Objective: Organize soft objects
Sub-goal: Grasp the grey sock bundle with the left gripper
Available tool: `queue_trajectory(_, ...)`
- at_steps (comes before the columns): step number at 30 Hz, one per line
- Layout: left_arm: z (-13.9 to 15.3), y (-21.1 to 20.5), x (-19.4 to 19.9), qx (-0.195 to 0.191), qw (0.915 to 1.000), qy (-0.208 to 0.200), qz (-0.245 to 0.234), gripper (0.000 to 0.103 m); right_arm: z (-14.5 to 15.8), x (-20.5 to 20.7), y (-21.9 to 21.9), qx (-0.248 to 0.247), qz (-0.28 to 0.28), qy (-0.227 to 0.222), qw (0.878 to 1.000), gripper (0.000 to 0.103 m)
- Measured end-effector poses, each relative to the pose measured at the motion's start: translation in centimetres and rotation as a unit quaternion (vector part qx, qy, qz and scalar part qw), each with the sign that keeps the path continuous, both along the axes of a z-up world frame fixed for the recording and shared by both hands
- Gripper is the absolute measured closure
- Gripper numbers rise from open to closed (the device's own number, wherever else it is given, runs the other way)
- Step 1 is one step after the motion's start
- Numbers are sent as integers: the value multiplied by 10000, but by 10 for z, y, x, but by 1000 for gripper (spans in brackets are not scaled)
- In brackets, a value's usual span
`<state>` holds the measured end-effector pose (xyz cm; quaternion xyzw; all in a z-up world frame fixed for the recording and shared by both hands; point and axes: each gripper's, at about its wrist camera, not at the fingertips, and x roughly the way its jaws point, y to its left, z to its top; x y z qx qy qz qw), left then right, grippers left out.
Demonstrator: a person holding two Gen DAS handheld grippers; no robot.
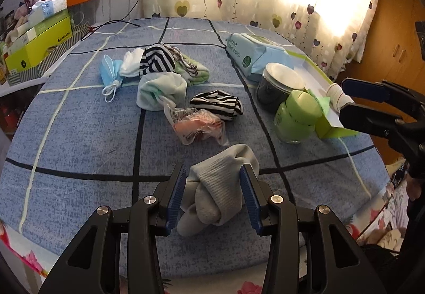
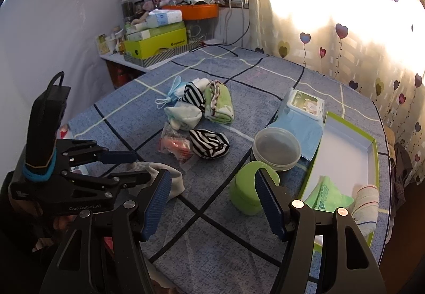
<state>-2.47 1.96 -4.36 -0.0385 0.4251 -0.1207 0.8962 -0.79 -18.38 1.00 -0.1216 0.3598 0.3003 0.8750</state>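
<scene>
A rolled grey sock (image 1: 220, 187) lies on the blue checked bedspread (image 1: 79, 139) between the blue pads of my left gripper (image 1: 213, 169), whose jaws stand wide; the right pad sits against the sock and the left is just off it. In the right wrist view the left gripper (image 2: 142, 166) is at the left over the same grey sock (image 2: 172, 182). My right gripper (image 2: 212, 174) is open and holds nothing, with its right finger in front of a green jar (image 2: 244, 195). Further out lie two striped socks (image 1: 216, 105), a pale sock bundle (image 1: 160, 92), a blue mask (image 1: 110, 73) and a green cloth (image 1: 194, 70).
A green-rimmed white box (image 2: 345, 150) at the right holds a green packet (image 2: 326, 195) and a striped roll (image 2: 368, 203). Near it are a dark jar (image 2: 276, 147), a wipes pack (image 2: 302, 113) and a plastic bag (image 2: 175, 147). Stacked boxes (image 2: 156, 44) crowd the far side table.
</scene>
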Motion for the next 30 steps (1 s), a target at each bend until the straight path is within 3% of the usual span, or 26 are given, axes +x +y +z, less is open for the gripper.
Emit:
queue_trajectory(3, -3, -4, 3, -17, 9998, -17, -221, 52, -2, 2, 2, -29, -19, 29, 10000, 37)
queue_trajectory(7, -12, -11, 10, 21, 9988, 61, -480, 51, -3, 5, 5, -74, -13, 57, 10000, 37)
queue_trajectory(16, -22, -10, 13, -103, 9982, 130, -574, 52, -8, 14, 15, -146, 9, 138, 9998, 38)
queue_trajectory(20, -20, -6, 11, -221, 9986, 98, -468, 76, -9, 18, 22, -182, 84, 151, 9997, 37)
queue_trajectory(23, -16, 0, 8, -263, 9990, 44, -365, 82, -9, 20, 28, -205, 166, 158, 9995, 37)
queue_trajectory(30, -8, 27, 5, -287, 9995, -91, 122, 85, -11, 25, 43, -216, 361, 194, 9989, 37)
